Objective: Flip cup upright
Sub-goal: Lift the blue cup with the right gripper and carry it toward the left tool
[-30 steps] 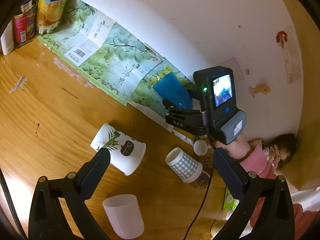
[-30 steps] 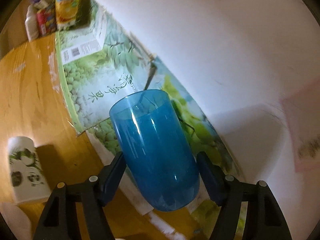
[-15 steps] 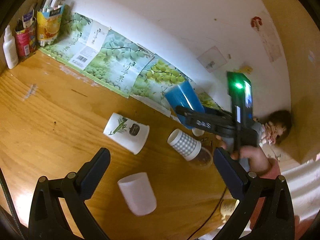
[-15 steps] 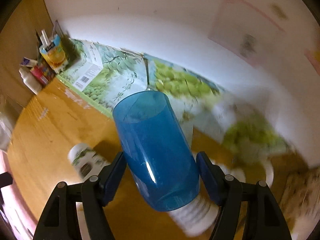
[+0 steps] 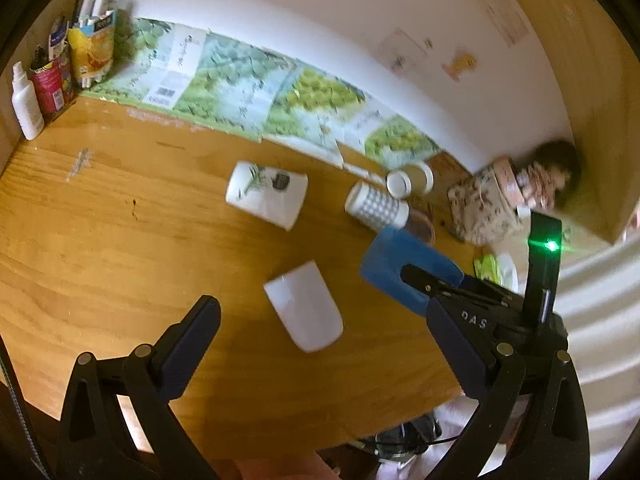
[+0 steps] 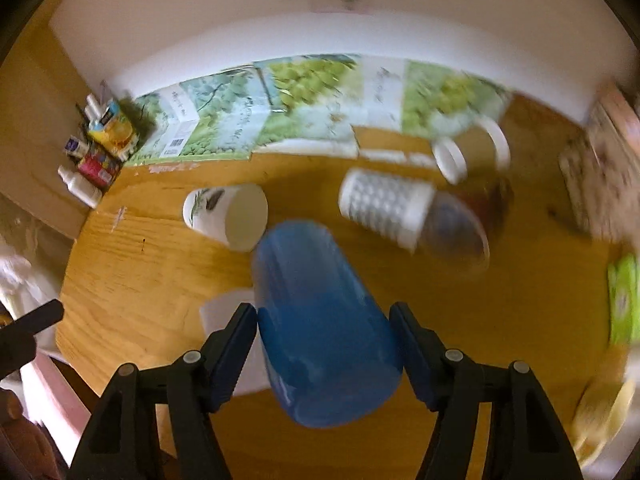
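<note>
The blue cup (image 6: 320,320) is clamped between the two fingers of the right gripper (image 6: 324,340), held in the air above the wooden table (image 6: 140,264) with its long axis tilted and its far end pointing forward over the tabletop; the frame is too blurred to tell which end is the mouth. From the left wrist view the same cup (image 5: 404,268) juts out of the right gripper (image 5: 424,284) toward the middle of the table. The left gripper (image 5: 320,332) hangs over the near edge with its fingers spread wide and nothing between them. Just ahead of it a plain white cup (image 5: 306,312) lies on its side on the wood. Farther back a white cup with a leaf print (image 5: 266,194) also lies on its side, open mouth toward the right wrist camera (image 6: 232,216). To its right a checked cup (image 5: 376,208) lies tipped over, touching a clear lid or dish (image 6: 456,232), and a brown cup with a white rim (image 6: 472,152) lies behind it. A grape-print sheet (image 5: 248,88) runs along the base of the white wall (image 5: 280,8). Bottles and cartons (image 5: 60,68) crowd the far left corner.
</note>
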A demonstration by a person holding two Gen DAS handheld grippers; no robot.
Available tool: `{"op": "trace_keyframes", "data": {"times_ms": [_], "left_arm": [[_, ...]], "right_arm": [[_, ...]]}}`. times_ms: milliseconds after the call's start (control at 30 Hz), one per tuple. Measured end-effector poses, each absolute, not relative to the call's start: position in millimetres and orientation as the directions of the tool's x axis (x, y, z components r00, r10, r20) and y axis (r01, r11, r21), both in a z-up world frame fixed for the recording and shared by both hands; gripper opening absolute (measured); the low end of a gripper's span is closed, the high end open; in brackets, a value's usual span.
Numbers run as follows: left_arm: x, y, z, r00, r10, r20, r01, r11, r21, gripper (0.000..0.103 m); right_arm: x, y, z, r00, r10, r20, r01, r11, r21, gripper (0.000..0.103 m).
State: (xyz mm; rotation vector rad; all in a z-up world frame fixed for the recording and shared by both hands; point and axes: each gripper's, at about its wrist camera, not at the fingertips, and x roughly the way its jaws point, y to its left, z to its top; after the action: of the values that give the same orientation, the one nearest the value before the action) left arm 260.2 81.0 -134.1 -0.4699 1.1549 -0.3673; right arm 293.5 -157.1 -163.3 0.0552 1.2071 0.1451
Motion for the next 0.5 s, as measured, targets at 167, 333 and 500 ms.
{"op": "trace_keyframes", "data": {"times_ms": [167,333,500], "left_arm": [[243,65,-145,0.302,-0.504,-0.809,0.078,0.859,-0.506,0.103],[228,46,-155,0.241,-0.507,-0.827,0.127,0.862,-0.491,0.103],[220,30,-162,0.196,-0.5,-0.844,0.162,0.865,-0.475,0.103]], "right_arm": [[245,-172,-182,0.34,0.148,-0.929,0.033,0.985,0.169,0.067],[214,-184,-199,0.337,0.147,-0.93,0.112,0.974,0.195,0.064],[193,-192,-200,0.4,0.094,-0.911,0.159,0.972,0.17,0.063]]}}
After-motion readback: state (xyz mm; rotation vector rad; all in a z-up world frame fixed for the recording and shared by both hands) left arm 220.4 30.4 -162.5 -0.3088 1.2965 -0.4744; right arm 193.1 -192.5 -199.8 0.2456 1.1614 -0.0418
